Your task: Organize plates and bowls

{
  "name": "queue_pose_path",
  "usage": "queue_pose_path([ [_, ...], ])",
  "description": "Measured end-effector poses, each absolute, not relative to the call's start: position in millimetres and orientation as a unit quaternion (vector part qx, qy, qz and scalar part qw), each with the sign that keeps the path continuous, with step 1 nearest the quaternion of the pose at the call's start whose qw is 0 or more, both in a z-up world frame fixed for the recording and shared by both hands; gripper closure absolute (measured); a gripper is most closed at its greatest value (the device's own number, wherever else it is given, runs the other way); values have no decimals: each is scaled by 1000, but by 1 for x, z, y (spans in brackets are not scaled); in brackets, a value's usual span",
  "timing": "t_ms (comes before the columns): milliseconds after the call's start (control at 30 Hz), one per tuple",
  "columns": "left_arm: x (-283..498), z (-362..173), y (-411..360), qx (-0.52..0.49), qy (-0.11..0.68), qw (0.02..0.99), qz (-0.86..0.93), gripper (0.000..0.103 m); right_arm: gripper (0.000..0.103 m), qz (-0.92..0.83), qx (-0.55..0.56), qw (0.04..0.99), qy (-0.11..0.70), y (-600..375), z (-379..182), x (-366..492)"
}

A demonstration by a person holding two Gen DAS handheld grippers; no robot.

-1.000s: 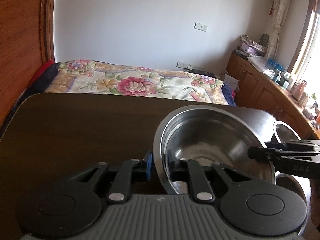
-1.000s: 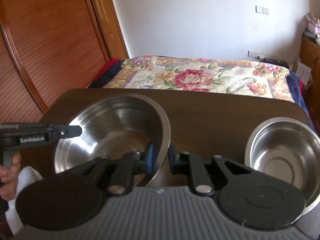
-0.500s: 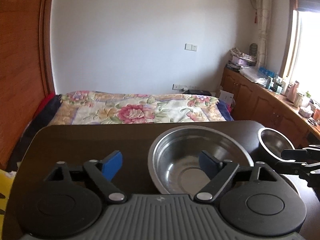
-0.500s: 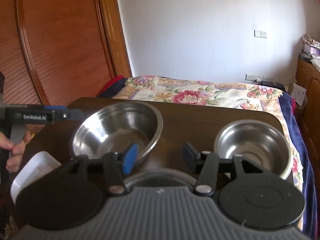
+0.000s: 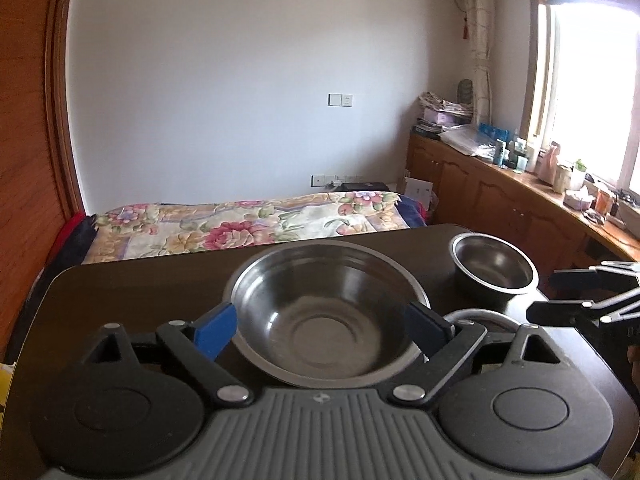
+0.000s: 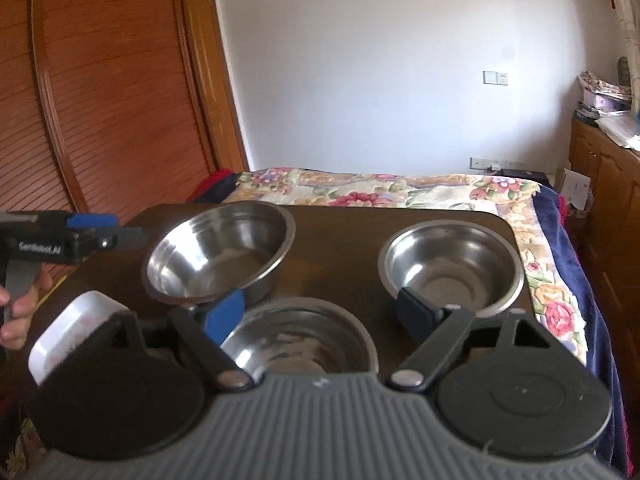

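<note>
In the left wrist view, our left gripper [image 5: 320, 326] was opening, nothing pressed between its blue pads; the wide shiny steel bowl [image 5: 326, 312] sat on the dark wooden table [image 5: 132, 284], apparently just released.

In the right wrist view, our right gripper [image 6: 318, 312] was opening too, empty. Beside the wide bowl [image 6: 218, 258] stood a smaller steel bowl [image 6: 452, 266], a third steel bowl [image 6: 298, 340] and a white rectangular dish [image 6: 72, 324]. Next we probably had to nest them.

- Dark brown table [image 6: 344, 248] with rounded corners
- Large steel bowl [image 6: 218, 254] at far left
- Smaller steel bowl [image 6: 452, 266] at far right
- Third steel bowl [image 6: 300, 338] nearest
- White rectangular dish [image 6: 68, 328] at the near left edge
</note>
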State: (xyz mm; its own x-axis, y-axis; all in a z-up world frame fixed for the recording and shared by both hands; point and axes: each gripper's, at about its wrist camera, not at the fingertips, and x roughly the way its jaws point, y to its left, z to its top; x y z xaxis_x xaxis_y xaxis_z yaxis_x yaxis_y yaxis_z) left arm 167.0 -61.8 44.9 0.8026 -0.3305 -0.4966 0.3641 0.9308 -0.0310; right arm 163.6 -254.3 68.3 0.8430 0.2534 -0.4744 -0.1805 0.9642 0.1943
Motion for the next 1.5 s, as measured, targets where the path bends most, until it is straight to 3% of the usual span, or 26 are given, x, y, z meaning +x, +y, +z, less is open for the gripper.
queue_pose_path([
  [100,158,40,-70,40,255,948,-186,3,12,104,72,960,251,-257,65,158],
  [833,136,10,-138,66,276,934,-218,1,9,81,72,962,251,-294,39,140],
  [1000,148,5,-143,56,290,930,-221,11,10,100,80,952,276,-296,30,152],
  [1167,152,6,-148,58,289,930,-221,18,27,121,100,940,301,-295,25,165],
  [1500,156,7,-139,57,294,929,-217,22,33,133,118,931,319,-298,13,173],
])
